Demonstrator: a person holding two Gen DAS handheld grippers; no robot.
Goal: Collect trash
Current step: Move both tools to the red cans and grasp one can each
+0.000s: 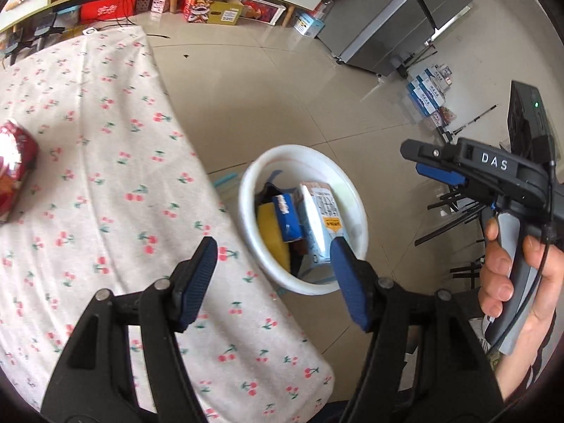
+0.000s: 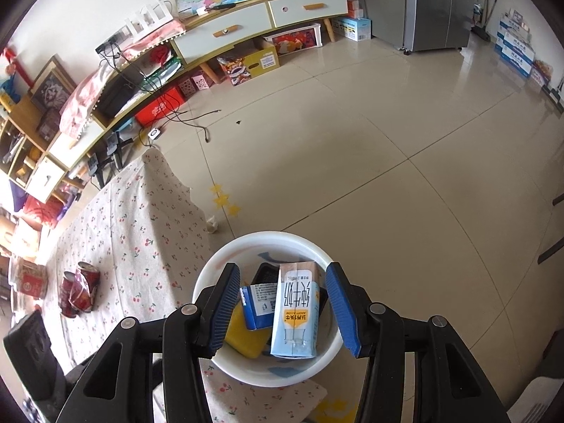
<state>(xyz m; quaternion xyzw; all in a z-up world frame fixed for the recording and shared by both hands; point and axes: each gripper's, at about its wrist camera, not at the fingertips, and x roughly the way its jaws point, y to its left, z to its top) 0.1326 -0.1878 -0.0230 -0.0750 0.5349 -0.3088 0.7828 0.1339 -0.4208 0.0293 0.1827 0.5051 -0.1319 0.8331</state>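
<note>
A white basin [image 1: 347, 183] [image 2: 218, 264] stands on the floor beside the table and holds a light-blue milk carton [image 1: 319, 218] [image 2: 298, 313], a small blue box [image 1: 287, 216] [image 2: 259, 303] and a yellow sponge [image 1: 271, 236] [image 2: 243, 342]. My left gripper [image 1: 275, 275] is open and empty over the table edge and the basin. My right gripper [image 2: 282, 310] is open and empty above the basin, with the carton lying in the basin below its fingers; it also shows in the left wrist view [image 1: 423, 162]. Crushed red cans [image 2: 79, 292] [image 1: 14, 172] lie on the table.
The table carries a cherry-print cloth [image 1: 105, 176] [image 2: 134, 246]. A crumpled white scrap [image 2: 212, 224] lies on the tiled floor near the table. A red box [image 2: 31, 282] sits at the table's far left. A TV cabinet [image 2: 246, 28], boxes and a fridge [image 2: 433, 7] line the far wall.
</note>
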